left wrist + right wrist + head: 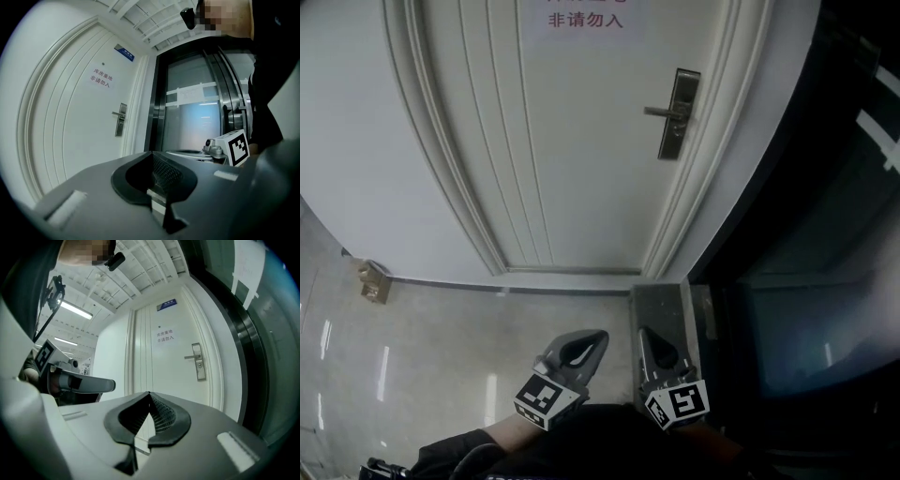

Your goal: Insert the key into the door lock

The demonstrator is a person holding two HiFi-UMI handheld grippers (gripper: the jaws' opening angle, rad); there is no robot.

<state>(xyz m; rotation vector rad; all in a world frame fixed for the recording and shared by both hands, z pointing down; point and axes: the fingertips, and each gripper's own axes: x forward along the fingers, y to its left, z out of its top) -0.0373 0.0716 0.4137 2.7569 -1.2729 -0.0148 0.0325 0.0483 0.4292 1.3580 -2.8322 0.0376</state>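
Note:
The door lock (678, 112), a metal plate with a lever handle, sits on the right side of a white panelled door (581, 141). It also shows in the left gripper view as the lock (121, 120) and in the right gripper view as the lock (199, 362). Both grippers hang low and well short of the door. My left gripper (602, 335) (151, 153) has its tips together. My right gripper (641, 331) (149, 393) is shut beside it, with nothing visible between the jaws. No key shows in any view.
A paper sign (584, 17) with red print hangs on the door. Dark lift doors (806, 281) with a metal frame (154, 108) stand right of the door. A small brown object (373, 279) sits on the tiled floor by the left wall.

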